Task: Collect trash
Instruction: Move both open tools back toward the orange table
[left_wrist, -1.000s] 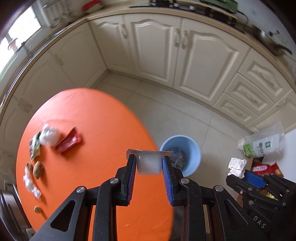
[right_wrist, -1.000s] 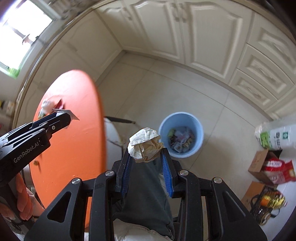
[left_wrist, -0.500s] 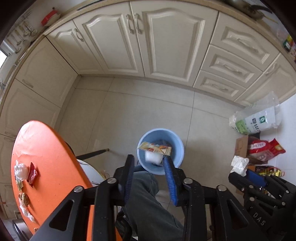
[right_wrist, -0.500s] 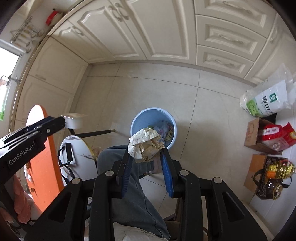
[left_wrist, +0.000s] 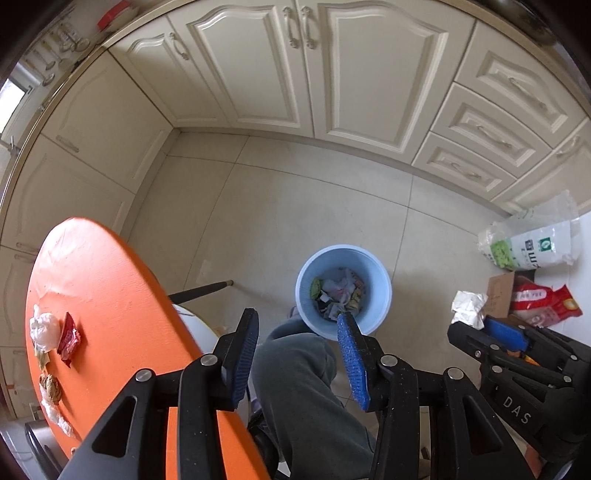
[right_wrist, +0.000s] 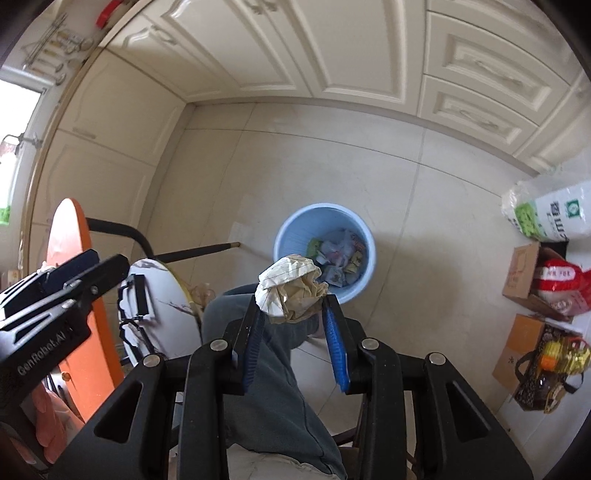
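Above round blue bin: left gripper opening, empty; right gripper loosening on crumpled paper.

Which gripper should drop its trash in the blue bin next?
The right gripper. It has a crumpled paper ball between its opening jaws, close above the blue bin. The left gripper has nothing between its jaws, so it has nothing to drop.

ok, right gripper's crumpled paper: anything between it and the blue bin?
Nothing visible. The crumpled paper sits between the opening right gripper fingers, just short of the blue bin. The bin is uncovered; the person's knee is below the paper.
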